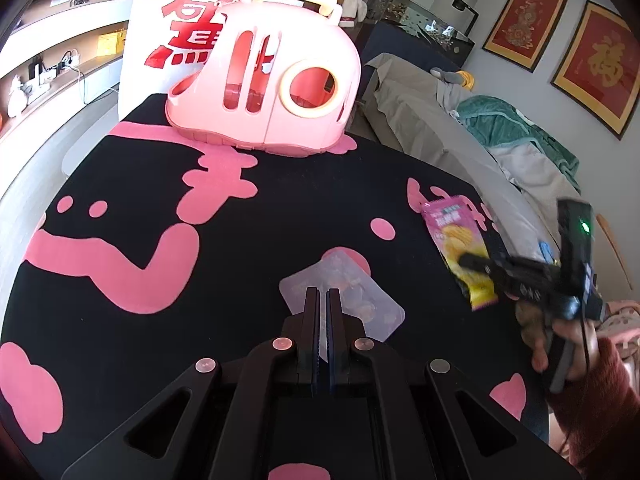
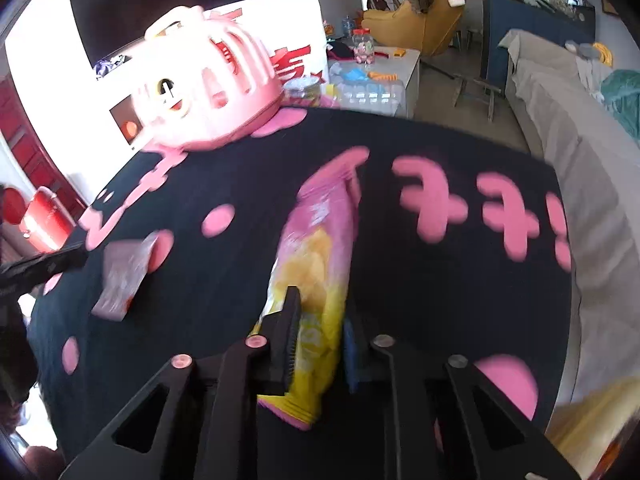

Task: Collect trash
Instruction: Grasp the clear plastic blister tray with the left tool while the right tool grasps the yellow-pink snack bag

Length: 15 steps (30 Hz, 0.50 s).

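A clear plastic wrapper (image 1: 344, 296) lies on the black and pink mat (image 1: 200, 280). My left gripper (image 1: 323, 296) is shut on its near edge. The wrapper also shows in the right wrist view (image 2: 122, 280), with the left gripper's fingers (image 2: 60, 260) at its left side. A pink and yellow snack bag (image 2: 316, 272) sits between my right gripper's (image 2: 320, 320) fingers, which press its near end. In the left wrist view the bag (image 1: 456, 240) lies at the right, with the right gripper (image 1: 476, 260) on it. A pink carrier box (image 1: 264, 76) stands at the mat's far edge.
A white bag with red characters (image 1: 160, 32) stands behind the carrier. A grey covered sofa (image 1: 460, 128) runs along the right. A low table with bottles (image 2: 372, 80) and a yellow chair (image 2: 420, 24) stand beyond the mat.
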Motion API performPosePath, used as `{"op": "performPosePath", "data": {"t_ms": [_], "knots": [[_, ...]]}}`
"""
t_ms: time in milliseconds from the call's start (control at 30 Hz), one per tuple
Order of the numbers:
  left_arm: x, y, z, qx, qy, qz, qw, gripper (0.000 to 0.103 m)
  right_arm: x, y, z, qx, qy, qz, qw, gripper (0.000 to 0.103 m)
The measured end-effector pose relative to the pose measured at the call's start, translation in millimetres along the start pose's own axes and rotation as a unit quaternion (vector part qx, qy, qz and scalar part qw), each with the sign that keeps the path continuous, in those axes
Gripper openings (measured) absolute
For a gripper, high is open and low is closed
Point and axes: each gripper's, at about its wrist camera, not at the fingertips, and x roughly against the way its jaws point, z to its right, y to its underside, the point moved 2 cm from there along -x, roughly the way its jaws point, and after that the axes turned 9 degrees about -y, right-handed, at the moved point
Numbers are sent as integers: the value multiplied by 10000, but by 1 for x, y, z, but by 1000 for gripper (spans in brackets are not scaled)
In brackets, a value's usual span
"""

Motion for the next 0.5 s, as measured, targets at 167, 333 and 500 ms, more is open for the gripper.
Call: {"op": "performPosePath", "data": {"t_ms": [167, 333, 500], "knots": [[-4, 8, -12, 513, 285, -205, 9981, 4, 22, 34, -9, -129, 25, -12, 9999, 16], [-19, 28, -30, 1284, 418, -600, 9890, 13, 39, 61, -17, -63, 168, 127, 9998, 30], [-19, 29, -30, 1644, 535, -495, 9837, 17, 43, 68, -17, -162, 21, 281, 9995, 39]]}}
